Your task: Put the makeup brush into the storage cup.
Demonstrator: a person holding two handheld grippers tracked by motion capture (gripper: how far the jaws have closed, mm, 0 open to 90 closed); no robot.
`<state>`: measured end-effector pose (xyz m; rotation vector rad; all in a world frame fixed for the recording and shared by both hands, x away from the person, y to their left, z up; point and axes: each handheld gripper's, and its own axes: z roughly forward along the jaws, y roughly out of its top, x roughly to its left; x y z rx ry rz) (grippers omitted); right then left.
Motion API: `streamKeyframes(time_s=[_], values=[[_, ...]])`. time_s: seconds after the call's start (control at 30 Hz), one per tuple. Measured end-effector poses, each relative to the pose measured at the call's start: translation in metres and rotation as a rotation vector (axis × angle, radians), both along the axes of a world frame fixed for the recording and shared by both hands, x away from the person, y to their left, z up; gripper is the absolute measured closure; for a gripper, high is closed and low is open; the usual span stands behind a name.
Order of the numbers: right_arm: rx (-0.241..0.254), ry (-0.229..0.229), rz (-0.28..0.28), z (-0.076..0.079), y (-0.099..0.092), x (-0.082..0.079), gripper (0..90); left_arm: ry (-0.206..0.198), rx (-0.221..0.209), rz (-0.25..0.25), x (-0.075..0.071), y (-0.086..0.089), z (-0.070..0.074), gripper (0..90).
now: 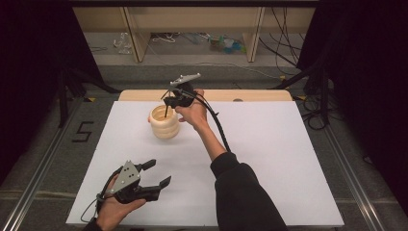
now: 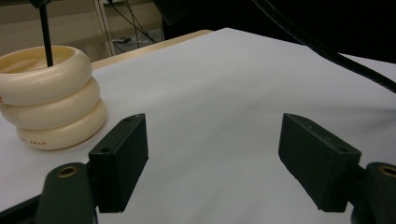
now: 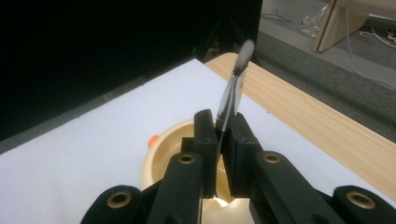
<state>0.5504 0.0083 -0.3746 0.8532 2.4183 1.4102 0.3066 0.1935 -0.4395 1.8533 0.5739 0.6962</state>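
Right gripper (image 3: 223,135) clamped brush (image 3: 232,93), handle upright, lower end inside cream ringed holder (image 1: 165,123) near bench far edge; left gripper (image 1: 155,174) wide, empty, near edge.

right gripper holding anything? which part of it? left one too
Right gripper is shut on a thin brush, pinched partway along its handle, bristle tip up, lower end down in the cream ringed holder. Left gripper holds nothing, jaws open.
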Motion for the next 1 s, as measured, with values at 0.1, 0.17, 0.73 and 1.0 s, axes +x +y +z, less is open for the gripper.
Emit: streamKeyframes(time_s=[0.1, 0.17, 0.73, 1.0], values=[[-0.016, 0.006, -0.003, -0.004, 0.001, 0.001, 85.2, -0.001, -0.004, 0.0, -0.001, -0.001, 0.0, 24.1], [-0.024, 0.003, -0.001, -0.006, 0.002, 0.001, 85.1, 0.0, -0.003, -0.001, 0.0, 0.0, 0.0, 24.1], [0.02, -0.035, -0.07, 0.007, -0.008, -0.002, 47.3, 0.001, 0.001, 0.0, 0.0, 0.0, 0.0, 24.1], [0.002, -0.075, -0.079, 0.016, -0.02, -0.011, 37.5, -0.006, -0.011, -0.005, 0.001, 0.0, -0.001, 24.1]])
